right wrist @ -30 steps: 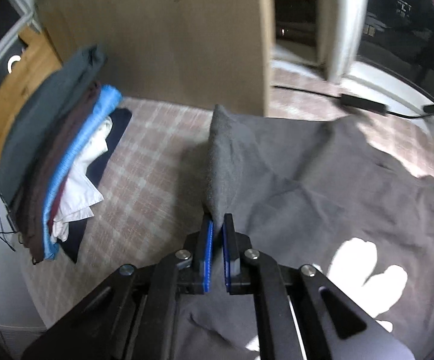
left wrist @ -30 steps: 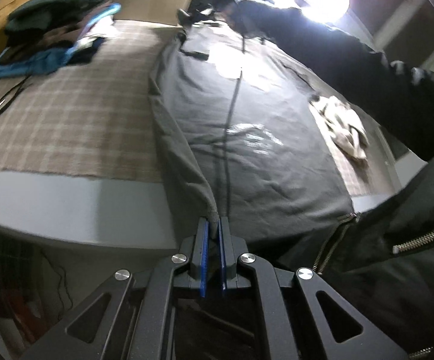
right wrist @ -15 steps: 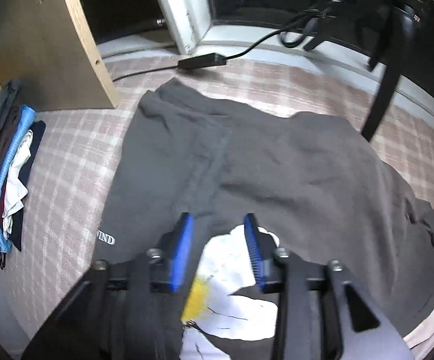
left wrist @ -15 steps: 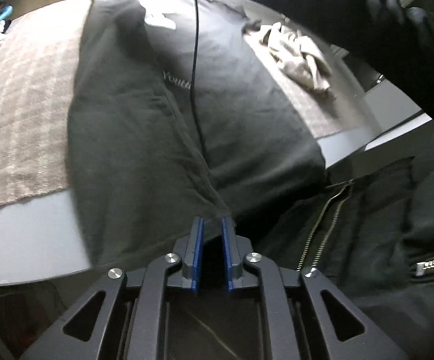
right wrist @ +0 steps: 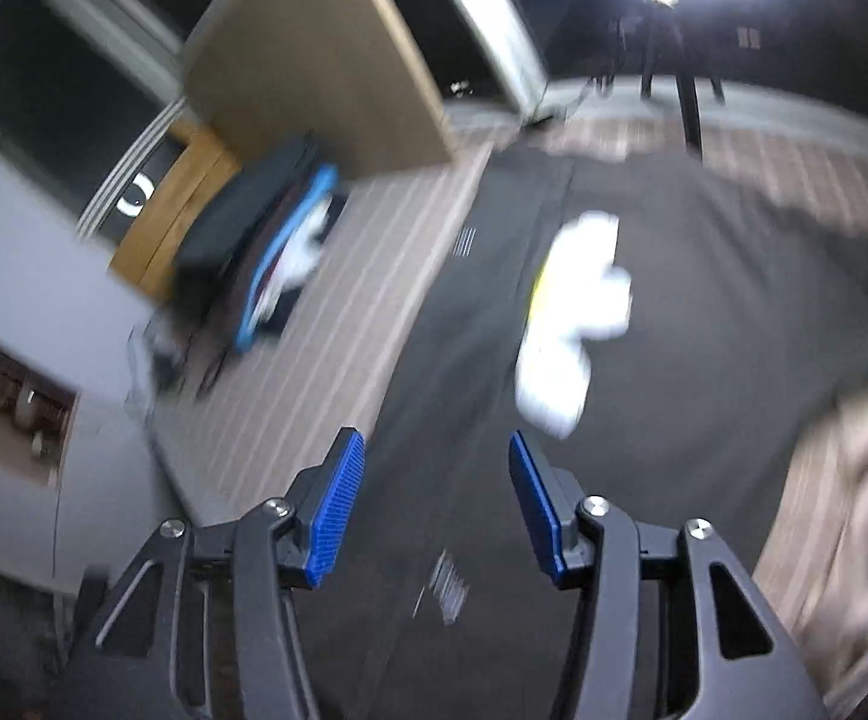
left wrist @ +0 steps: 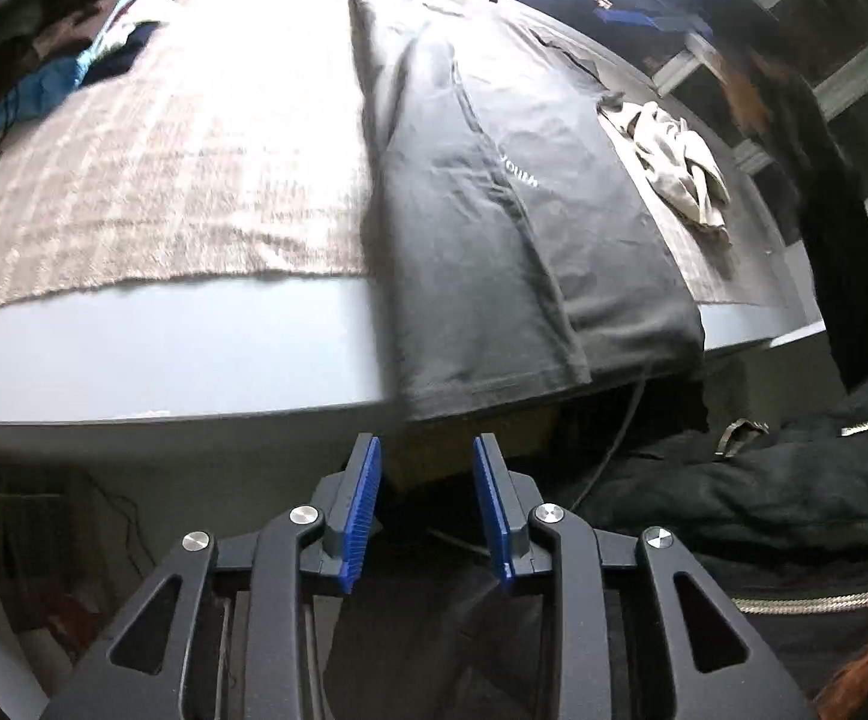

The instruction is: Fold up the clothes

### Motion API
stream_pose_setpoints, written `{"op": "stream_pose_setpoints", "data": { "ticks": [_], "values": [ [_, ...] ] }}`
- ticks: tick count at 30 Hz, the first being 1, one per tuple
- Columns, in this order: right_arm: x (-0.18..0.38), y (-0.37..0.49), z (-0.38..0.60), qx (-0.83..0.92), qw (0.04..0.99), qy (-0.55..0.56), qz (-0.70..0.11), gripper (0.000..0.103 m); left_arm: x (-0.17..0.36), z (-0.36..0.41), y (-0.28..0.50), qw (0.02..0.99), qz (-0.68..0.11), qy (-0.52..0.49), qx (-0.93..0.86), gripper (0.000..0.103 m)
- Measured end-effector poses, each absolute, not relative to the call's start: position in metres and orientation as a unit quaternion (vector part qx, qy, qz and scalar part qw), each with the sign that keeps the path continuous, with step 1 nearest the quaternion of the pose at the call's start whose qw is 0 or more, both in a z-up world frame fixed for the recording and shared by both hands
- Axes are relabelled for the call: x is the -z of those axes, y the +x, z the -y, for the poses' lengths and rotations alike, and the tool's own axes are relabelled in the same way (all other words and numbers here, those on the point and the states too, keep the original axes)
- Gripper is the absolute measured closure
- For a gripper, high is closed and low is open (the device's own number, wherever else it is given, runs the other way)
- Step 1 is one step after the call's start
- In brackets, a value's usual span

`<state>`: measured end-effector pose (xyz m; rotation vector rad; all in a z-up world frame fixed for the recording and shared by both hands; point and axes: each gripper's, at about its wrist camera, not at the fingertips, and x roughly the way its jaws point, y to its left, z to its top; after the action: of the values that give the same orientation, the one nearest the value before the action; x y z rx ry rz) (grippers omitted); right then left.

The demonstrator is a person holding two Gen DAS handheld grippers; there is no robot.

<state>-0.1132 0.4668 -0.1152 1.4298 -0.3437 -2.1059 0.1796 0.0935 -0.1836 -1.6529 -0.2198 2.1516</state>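
Note:
A dark grey T-shirt (left wrist: 493, 180) lies lengthwise on the checked cloth (left wrist: 164, 168) over the table, its left side folded inward and its hem hanging just over the near edge. My left gripper (left wrist: 428, 480) hovers below and in front of that hem, its jaws opening with nothing between them. In the blurred right wrist view the same shirt (right wrist: 703, 330) shows a white print (right wrist: 577, 324). My right gripper (right wrist: 434, 480) hangs above the shirt's near part, its jaws opening and empty.
A stack of folded clothes (left wrist: 56, 30) sits at the far left of the table, also the stack (right wrist: 266, 246) beside a wooden board (right wrist: 314, 60). A crumpled beige garment (left wrist: 679, 168) lies right of the shirt. A person's dark zipped jacket (left wrist: 763, 480) fills the lower right.
Both grippers let go of the shirt's edge after laying it over as a fold. The left drew back below the table edge; the right swept back toward the near end of the shirt.

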Motion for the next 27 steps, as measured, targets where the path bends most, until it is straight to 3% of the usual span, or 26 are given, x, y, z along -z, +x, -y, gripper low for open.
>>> {"op": "stream_pose_setpoints", "data": {
  "ticks": [7,19,20,22,23,24,27],
  "values": [
    [0.202,0.023,-0.411,0.748,0.248,0.607,0.103,0.053,0.213,-0.106,0.158,0.261,0.039,-0.595,-0.759,0.073],
    [0.243,0.063,-0.371,0.763,0.189,0.615,0.061,0.053,0.227,-0.133,0.154,0.316,-0.017,-0.584,-0.748,0.073],
    [0.243,0.062,-0.370,0.764,0.189,0.614,0.057,0.055,0.227,-0.136,0.154,0.319,-0.020,-0.581,-0.748,0.074],
    [0.246,0.061,-0.367,0.764,0.197,0.612,0.056,0.076,0.225,-0.138,0.155,0.322,-0.035,-0.571,-0.754,0.078],
    [0.247,0.060,-0.365,0.764,0.200,0.611,0.055,0.097,0.224,-0.140,0.155,0.324,-0.043,-0.567,-0.756,0.089],
    [0.249,0.059,-0.364,0.763,0.204,0.610,0.055,0.098,0.223,-0.141,0.154,0.327,-0.048,-0.567,-0.754,0.094],
    [0.240,0.058,-0.378,0.753,0.229,0.607,0.112,0.099,0.211,-0.143,0.157,0.340,-0.067,-0.561,-0.752,0.095]
  ]
}}
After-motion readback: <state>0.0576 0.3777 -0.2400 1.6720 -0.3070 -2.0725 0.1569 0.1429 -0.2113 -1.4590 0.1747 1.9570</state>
